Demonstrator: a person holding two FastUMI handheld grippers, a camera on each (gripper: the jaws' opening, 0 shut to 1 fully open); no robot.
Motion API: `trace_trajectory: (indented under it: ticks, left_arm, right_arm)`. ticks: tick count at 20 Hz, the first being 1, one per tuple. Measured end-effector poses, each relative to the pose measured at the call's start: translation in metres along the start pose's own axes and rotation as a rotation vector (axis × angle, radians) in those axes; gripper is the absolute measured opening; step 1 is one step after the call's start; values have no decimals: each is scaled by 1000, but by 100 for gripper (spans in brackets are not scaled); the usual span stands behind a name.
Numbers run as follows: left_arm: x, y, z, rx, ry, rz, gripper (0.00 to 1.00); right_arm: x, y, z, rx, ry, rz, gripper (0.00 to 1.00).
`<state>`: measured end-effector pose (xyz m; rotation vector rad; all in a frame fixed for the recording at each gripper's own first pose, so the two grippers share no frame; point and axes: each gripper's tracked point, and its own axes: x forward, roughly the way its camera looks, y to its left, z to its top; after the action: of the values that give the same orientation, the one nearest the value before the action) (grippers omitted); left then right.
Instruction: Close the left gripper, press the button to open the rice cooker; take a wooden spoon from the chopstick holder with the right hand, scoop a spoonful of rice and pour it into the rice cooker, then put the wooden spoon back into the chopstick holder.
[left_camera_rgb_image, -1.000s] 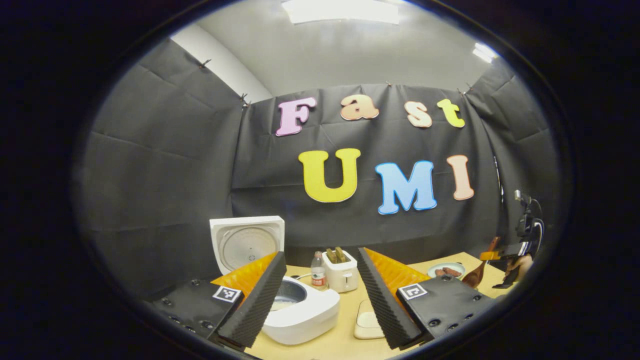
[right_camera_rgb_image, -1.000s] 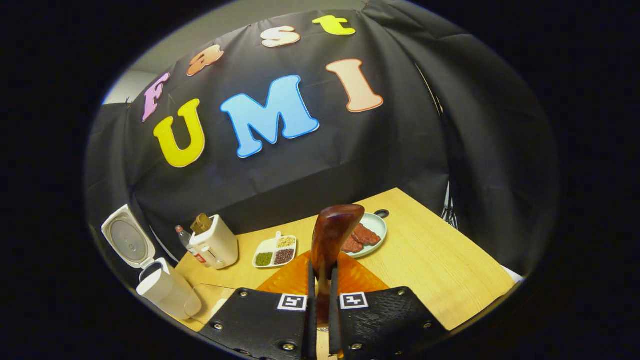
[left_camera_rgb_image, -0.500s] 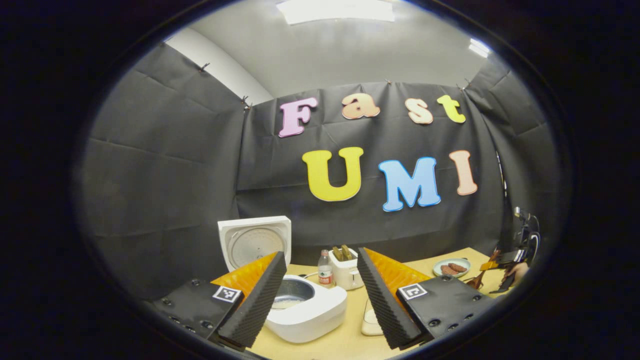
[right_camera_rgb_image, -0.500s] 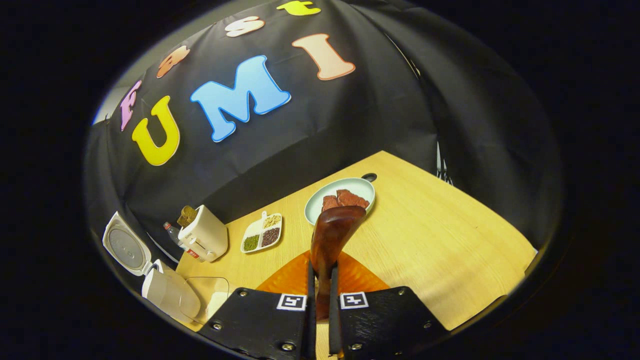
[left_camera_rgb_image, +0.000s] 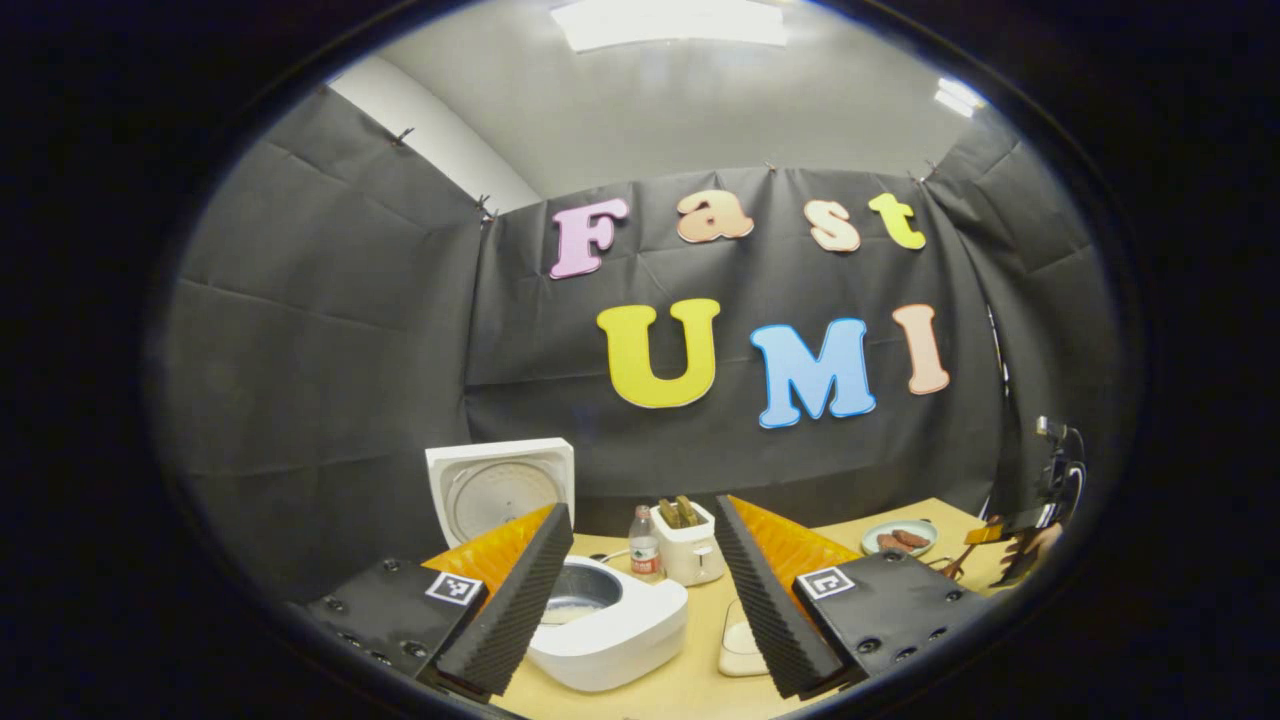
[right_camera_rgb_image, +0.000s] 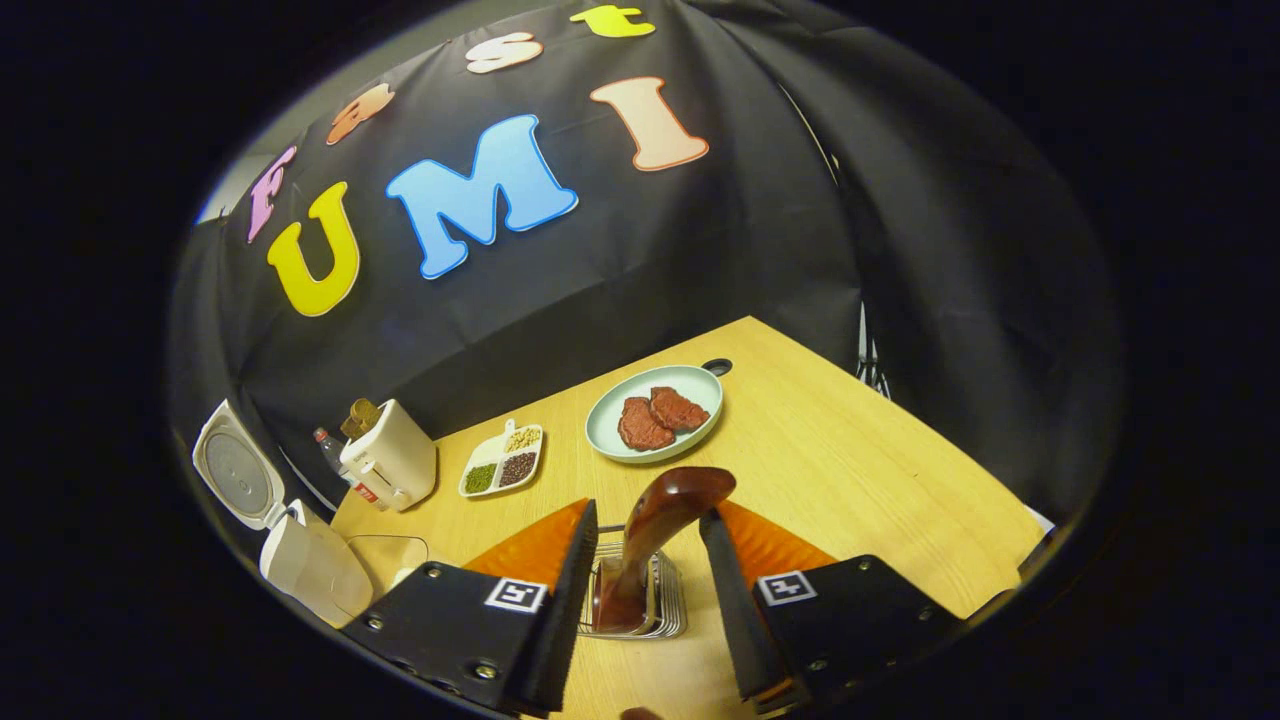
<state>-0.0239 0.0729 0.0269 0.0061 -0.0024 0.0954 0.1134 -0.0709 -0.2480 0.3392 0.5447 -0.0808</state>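
Where holder (right_camera_rgb_image: 640, 600) hides spoon (right_camera_rgb_image: 655, 530) tip

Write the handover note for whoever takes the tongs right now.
Right tongs: open, straddling the wooden spoon without touching it. The spoon stands in the wire chopstick holder, bowl end up.
Left tongs: open, empty, hovering near the rice cooker, whose lid is up.
Done: cooker opened, spoon back in the holder; something pale lies in the pot, too blurred to name.
Left: probably just draw the right tongs clear.
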Motion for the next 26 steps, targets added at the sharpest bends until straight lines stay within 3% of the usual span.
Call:
trace_trajectory:
  ticks: [2,3,4,5,10,17,26]
  left_arm:
    - [5,2,-2,-3,4,-2,98]
    - [9,5,-4,-8,9,-1,98]
    - [12,7,-5,-13,14,0,98]
    - [17,9,-7,-19,18,2,98]
    - [43,28,-14,-33,33,19,98]
    - [95,68,-13,-5,39,72,98]
    - [184,136,14,24,12,174,99]
  right_arm:
    - [-14,-10,16,-54,-52,-46,64]
    - [-23,-10,28,-76,-87,-54,70]
    - [-33,-12,37,-109,-122,-69,92]
    - [-40,-14,48,-147,-150,-88,100]
    - [-88,8,89,-230,-249,-82,100]
    - [-154,44,126,-253,-371,-58,100]
    - [-205,74,136,-263,-459,-71,99]
